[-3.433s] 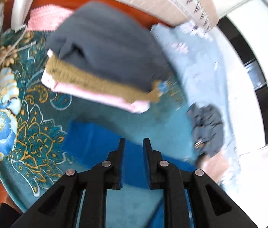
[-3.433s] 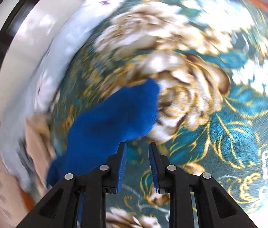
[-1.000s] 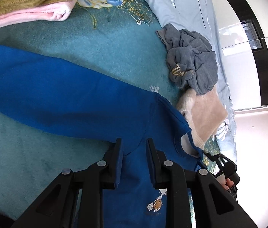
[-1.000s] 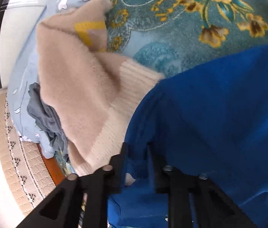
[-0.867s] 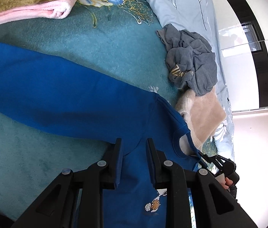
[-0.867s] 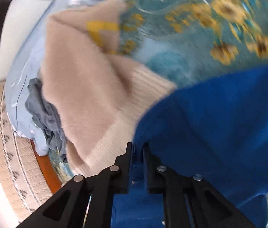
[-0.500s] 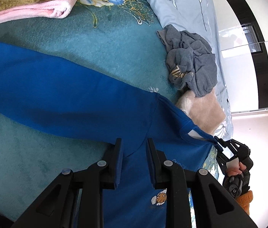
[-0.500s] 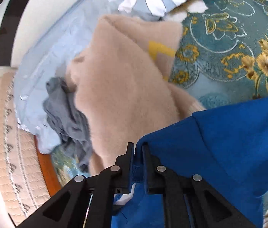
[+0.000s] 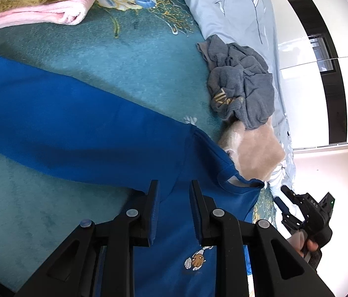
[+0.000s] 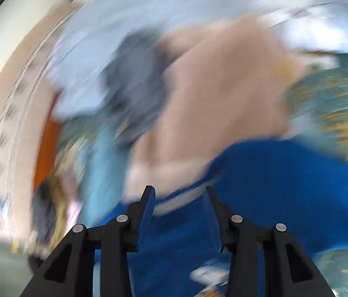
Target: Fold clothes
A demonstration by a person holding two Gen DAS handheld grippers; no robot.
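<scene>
The blue sweatshirt lies spread on the teal bedspread, its sleeve reaching toward 9 o'clock. The left tool hovers over it, fingers apart; the right tool is spread wide above the collar, its view blurred

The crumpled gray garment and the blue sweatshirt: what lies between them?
A fuzzy beige sweater, tucked under the gray garment and touching the blue sweatshirt's collar, seen in the left wrist view.

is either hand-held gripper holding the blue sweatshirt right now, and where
Neither. The right hand-held gripper is open over the blue sweatshirt's collar; the left hand-held gripper is open over its chest.
</scene>
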